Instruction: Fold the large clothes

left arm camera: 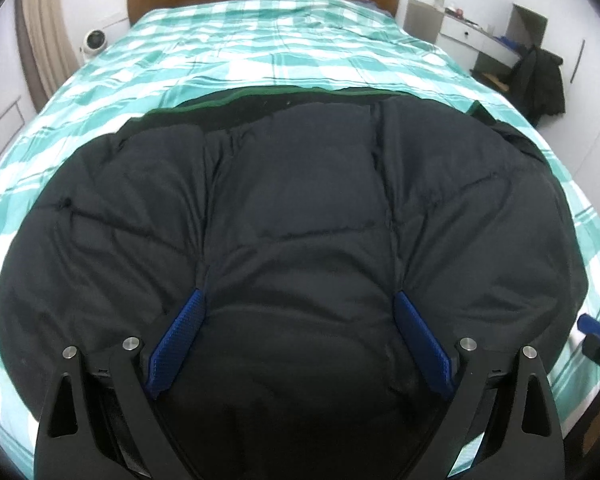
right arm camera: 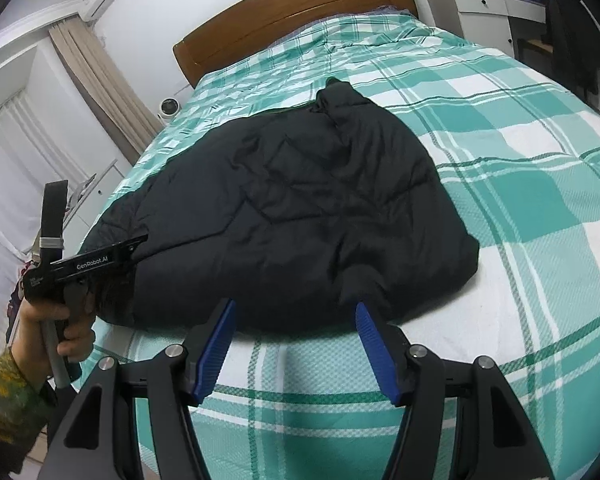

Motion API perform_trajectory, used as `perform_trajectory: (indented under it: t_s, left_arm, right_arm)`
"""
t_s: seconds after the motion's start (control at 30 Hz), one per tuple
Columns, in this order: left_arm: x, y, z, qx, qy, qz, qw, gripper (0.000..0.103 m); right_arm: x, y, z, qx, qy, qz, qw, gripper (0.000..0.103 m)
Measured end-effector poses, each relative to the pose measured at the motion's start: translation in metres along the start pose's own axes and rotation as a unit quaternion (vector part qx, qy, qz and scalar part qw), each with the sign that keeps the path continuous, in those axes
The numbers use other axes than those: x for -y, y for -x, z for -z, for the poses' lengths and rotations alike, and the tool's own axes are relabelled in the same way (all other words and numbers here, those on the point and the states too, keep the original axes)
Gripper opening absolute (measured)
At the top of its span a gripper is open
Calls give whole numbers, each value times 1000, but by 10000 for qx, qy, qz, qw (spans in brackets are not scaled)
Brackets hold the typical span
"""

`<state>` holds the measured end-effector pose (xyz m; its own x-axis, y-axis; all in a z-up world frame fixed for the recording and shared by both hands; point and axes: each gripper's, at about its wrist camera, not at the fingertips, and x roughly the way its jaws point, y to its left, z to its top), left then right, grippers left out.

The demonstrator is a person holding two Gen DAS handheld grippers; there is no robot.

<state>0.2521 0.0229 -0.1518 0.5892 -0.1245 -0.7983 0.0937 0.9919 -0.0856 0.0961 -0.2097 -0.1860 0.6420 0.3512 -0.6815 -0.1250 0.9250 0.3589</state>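
Our left gripper (left arm camera: 299, 300) sits spread apart over the dark puffer jacket (right arm camera: 292, 208), and our right gripper (right arm camera: 296, 312), also apart, hangs at its near hem. The jacket lies flat on the checked bed (right arm camera: 520, 160), bare cover from 12 to 3 o'clock. Its long axis points toward 12, at the wooden headboard (right arm camera: 300, 16).

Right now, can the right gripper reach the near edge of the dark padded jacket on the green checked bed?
Probably yes. The right gripper is open, and only bare green checked bed cover lies between its fingertips and the dark padded jacket.
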Motion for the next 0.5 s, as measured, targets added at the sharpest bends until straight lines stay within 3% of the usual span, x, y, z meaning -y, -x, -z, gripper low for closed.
perform_trajectory:
  t_s: [0.5]
  left_arm:
    - [4,-5,15,139,-141,-183,9996,95]
  right_arm:
    - [-2,-2,6,-22,-55,-46,10000,63]
